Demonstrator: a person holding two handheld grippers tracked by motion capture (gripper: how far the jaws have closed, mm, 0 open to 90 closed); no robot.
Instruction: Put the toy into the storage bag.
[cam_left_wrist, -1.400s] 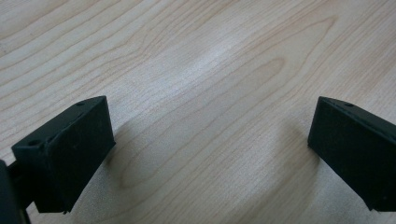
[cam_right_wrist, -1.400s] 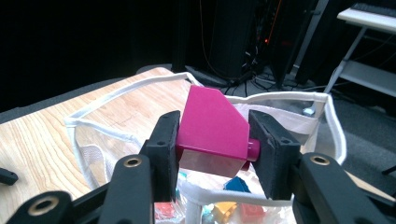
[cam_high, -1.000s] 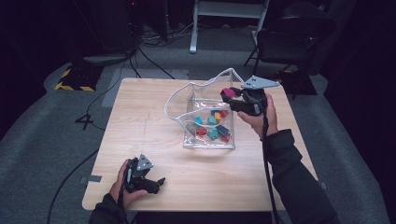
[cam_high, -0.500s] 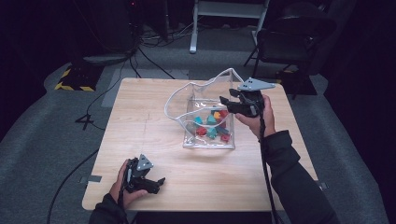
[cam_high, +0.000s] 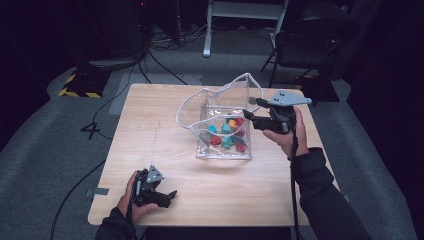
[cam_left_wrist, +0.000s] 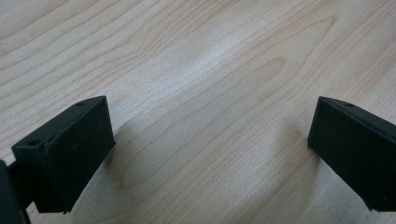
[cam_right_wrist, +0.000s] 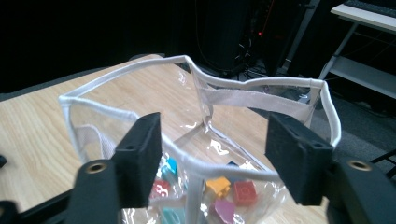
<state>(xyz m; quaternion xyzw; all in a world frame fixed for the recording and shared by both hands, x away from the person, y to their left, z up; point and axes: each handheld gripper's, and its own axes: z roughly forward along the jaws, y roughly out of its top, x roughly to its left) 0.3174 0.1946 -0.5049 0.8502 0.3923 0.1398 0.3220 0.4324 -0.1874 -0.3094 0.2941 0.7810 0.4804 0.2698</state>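
The right gripper (cam_right_wrist: 212, 154) hides part of the blocks (cam_right_wrist: 224, 189).

The right gripper (cam_high: 253, 118) has just opened, drawing back from the clear bag (cam_high: 220, 125).

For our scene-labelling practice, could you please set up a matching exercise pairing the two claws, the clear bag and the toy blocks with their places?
Things:
1. left claw
2. right claw
3. clear bag
4. toy blocks

Places:
A. inside the bag
B. low over the table's near left edge
C. at the bag's right rim, open
D. standing mid-table, mouth open upward

Pairs: 1-B, 2-C, 3-D, 4-A
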